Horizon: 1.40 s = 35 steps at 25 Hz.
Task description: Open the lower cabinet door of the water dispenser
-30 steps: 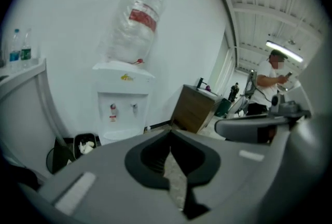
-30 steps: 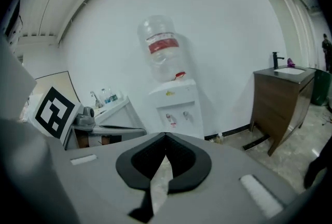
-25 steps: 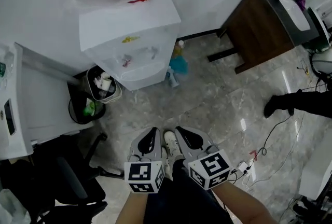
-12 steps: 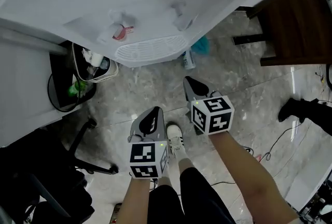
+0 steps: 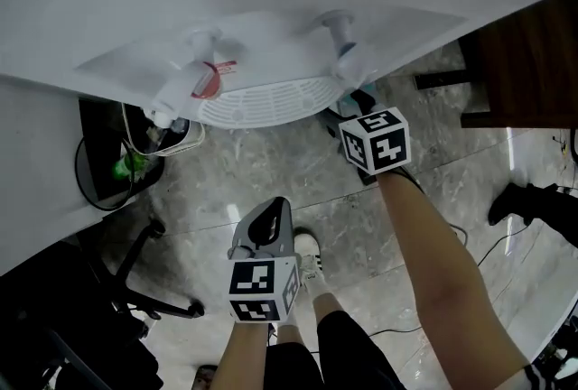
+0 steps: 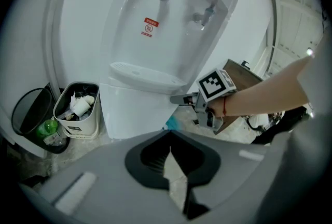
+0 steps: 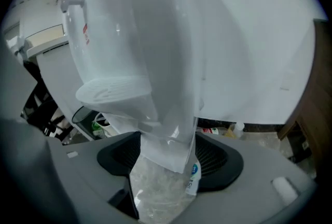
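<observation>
- Since the white lower cabinet door [image 6: 132, 111] of the white plastic water dispenser [image 5: 271, 9] lies straight ahead of the right gripper [image 7: 168, 163], the door's upright edge is seen between that gripper's parted jaws, at the lower centre of the right gripper view.
- No firm clamp is judged to be made yet.
- The left gripper [image 5: 265, 226], jaws together and empty, is held well apart from the door, at the lower centre of the head view.

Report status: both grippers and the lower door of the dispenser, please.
Left gripper shut, clear of dispenser. Right gripper open at lower cabinet door right edge. Door looks closed. Bottle on floor beside.
</observation>
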Tool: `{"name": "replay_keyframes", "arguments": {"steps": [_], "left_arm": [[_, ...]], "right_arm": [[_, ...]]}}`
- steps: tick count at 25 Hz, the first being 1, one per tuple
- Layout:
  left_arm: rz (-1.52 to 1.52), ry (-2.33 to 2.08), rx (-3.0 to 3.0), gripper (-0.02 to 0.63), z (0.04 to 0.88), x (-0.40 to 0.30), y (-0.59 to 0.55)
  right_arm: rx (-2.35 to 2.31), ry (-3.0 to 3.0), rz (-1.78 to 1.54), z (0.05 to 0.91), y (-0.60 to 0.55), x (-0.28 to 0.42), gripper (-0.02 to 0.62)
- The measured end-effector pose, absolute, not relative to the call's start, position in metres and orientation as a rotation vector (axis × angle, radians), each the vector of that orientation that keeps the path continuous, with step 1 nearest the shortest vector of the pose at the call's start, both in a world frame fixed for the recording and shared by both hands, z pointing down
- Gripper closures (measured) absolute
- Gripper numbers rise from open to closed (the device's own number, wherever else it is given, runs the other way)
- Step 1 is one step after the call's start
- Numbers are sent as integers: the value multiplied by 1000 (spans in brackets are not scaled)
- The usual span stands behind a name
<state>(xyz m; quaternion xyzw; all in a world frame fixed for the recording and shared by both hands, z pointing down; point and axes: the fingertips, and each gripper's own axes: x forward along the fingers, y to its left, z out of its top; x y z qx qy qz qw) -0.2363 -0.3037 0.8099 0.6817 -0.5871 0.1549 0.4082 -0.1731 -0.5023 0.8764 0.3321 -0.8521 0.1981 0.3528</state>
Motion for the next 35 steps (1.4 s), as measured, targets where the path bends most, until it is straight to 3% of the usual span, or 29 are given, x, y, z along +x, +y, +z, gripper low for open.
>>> {"name": "replay_keyframes", "arguments": {"steps": [14,23,26,35], "left_arm": [[400,-1468,1690,598,819,-235,-289],[411,-1493,1672,598,827,-243,-248],[430,-1499,1652,598,830,-251,-227],[464,-1568,1592,598,838,-285,-180]], "right_arm": [[920,-2213,553,875,-464,-163,328],[885,-2178,649,873,-354,-150,433],[839,-2186,695,872,-308,-160,470],[673,-2214,826,870,-199,-231,498]]}}
